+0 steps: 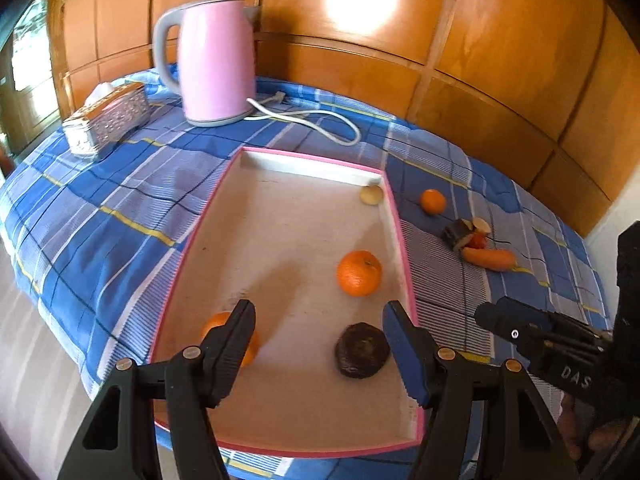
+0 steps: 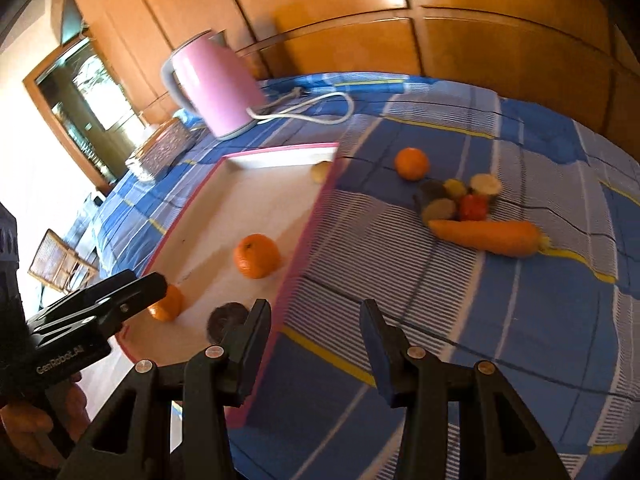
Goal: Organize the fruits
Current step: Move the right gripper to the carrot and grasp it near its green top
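A pink-rimmed white tray [image 1: 394,216] lies on the blue checked cloth. In it are an orange [image 1: 359,273], a second orange [image 1: 220,324] partly behind my left finger, a dark round fruit [image 1: 362,350] and a pale fruit [image 1: 371,195] in the far corner. My left gripper [image 1: 320,344] is open and empty above the tray's near end. On the cloth right of the tray lie an orange [image 2: 411,163], a carrot [image 2: 488,236] and a cluster of small fruits [image 2: 456,198]. My right gripper [image 2: 316,344] is open and empty over the tray's right rim [image 2: 308,236].
A pink kettle [image 1: 214,64] with a white cord [image 1: 312,118] stands behind the tray. A silver tissue box [image 1: 108,120] sits at the far left. Wooden panels back the table. The cloth's edge drops off at the left.
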`<state>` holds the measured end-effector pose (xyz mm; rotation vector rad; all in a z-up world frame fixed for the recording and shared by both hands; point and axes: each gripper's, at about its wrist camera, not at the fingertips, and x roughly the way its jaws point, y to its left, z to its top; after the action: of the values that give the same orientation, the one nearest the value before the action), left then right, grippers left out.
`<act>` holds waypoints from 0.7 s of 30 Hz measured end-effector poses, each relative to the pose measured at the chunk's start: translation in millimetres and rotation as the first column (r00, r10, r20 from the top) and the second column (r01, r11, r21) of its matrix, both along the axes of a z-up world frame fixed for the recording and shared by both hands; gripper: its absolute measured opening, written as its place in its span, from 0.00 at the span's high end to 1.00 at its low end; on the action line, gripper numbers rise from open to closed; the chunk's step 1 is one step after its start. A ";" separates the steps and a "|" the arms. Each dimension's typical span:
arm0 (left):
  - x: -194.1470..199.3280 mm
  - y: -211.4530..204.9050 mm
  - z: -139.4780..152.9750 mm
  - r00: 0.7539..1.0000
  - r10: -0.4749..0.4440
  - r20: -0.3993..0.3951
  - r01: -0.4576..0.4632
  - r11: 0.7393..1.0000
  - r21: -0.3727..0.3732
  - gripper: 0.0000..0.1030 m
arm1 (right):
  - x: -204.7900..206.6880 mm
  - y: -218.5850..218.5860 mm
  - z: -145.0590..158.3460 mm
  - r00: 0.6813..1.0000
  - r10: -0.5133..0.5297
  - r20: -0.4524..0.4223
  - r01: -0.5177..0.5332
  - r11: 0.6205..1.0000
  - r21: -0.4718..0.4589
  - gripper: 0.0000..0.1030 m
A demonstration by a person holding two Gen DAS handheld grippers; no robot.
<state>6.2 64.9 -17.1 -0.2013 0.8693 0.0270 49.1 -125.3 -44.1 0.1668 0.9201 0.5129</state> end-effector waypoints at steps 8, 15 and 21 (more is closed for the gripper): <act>6.5 -33.8 1.3 0.995 -0.102 -0.007 0.102 0.995 0.014 0.35 | 7.2 -54.9 -15.7 0.990 -0.135 -0.035 0.135 0.991 0.005 0.55; 13.8 -56.9 2.8 0.982 -0.186 -0.010 0.187 0.982 0.018 0.35 | 28.0 -89.3 -20.8 0.977 -0.213 -0.027 0.213 0.977 -0.013 0.55; 19.9 -71.7 0.0 0.968 -0.251 -0.020 0.251 0.968 -0.007 0.35 | 63.9 -99.5 -15.6 0.977 -0.213 0.014 0.214 0.975 -0.055 0.55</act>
<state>26.1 -6.8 -17.1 -0.0936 0.9100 -0.2096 113.0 -224.8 -59.7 0.2101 0.8956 0.2878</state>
